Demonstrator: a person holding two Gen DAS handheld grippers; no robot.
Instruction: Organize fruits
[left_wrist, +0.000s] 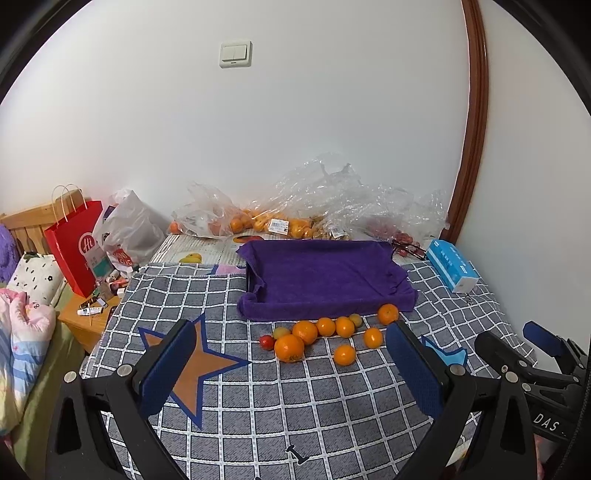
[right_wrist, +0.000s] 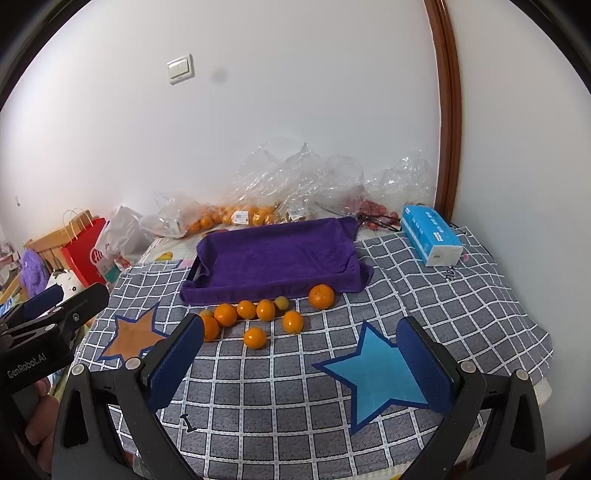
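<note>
A table carries a grey checked cloth (left_wrist: 332, 398) printed with an orange star (left_wrist: 199, 365) and a blue star (right_wrist: 376, 376). On the cloth lie a purple-towel-lined tray (left_wrist: 325, 277), a loose cluster of oranges (left_wrist: 325, 338) just in front of it with a small red fruit (left_wrist: 266, 342) at its left end, and a blue tissue pack (right_wrist: 430, 240) to the right. Clear plastic bags of fruit (left_wrist: 280, 221) are heaped along the far edge against the wall.

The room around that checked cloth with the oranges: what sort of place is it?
Most likely a bedroom at home. Beside the cloth-covered table lie a flowered pillow and pink bedding, with a wooden bed frame behind. A wall light switch fits too.
</note>
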